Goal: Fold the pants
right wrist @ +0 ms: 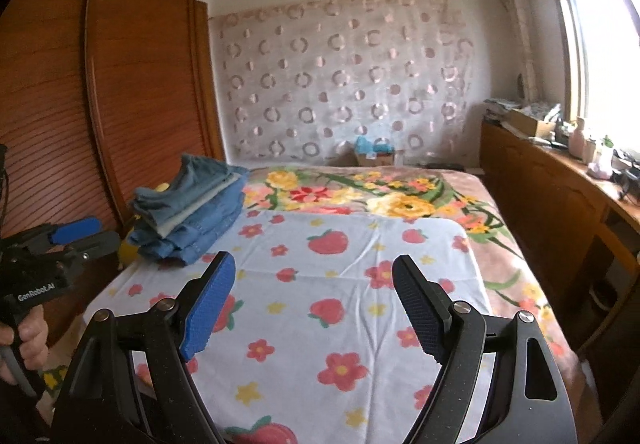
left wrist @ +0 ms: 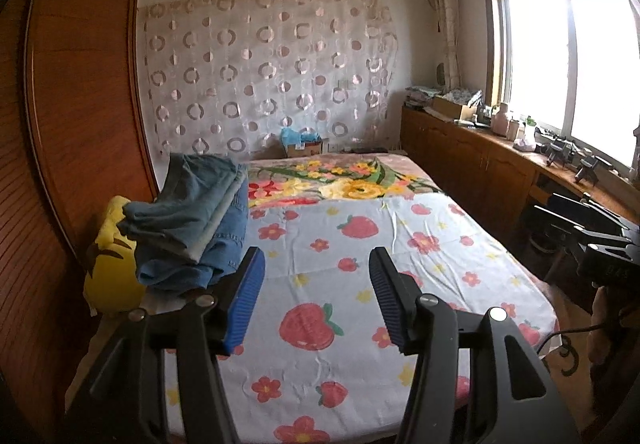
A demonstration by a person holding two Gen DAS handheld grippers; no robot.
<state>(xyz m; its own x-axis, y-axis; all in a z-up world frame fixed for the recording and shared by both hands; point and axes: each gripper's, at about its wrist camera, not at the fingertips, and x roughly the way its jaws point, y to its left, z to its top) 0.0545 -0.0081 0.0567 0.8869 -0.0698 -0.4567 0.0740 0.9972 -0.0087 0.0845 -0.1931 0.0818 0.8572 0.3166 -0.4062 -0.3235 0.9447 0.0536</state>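
Both our left gripper (left wrist: 316, 300) and right gripper (right wrist: 316, 308) gape empty; stacked denim pants (left wrist: 196, 228) look heavy, floppy, so we pinch the thick waistband

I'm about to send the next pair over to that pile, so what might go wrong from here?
1. The stack of folded blue denim jeans sits at the bed's left edge, partly resting on a yellow plush toy; its layers look uneven, so another pair could tip it off.
2. The open left gripper is close beside the stack and might snag it.
3. The strawberry-print sheet is wrinkled and may drag.
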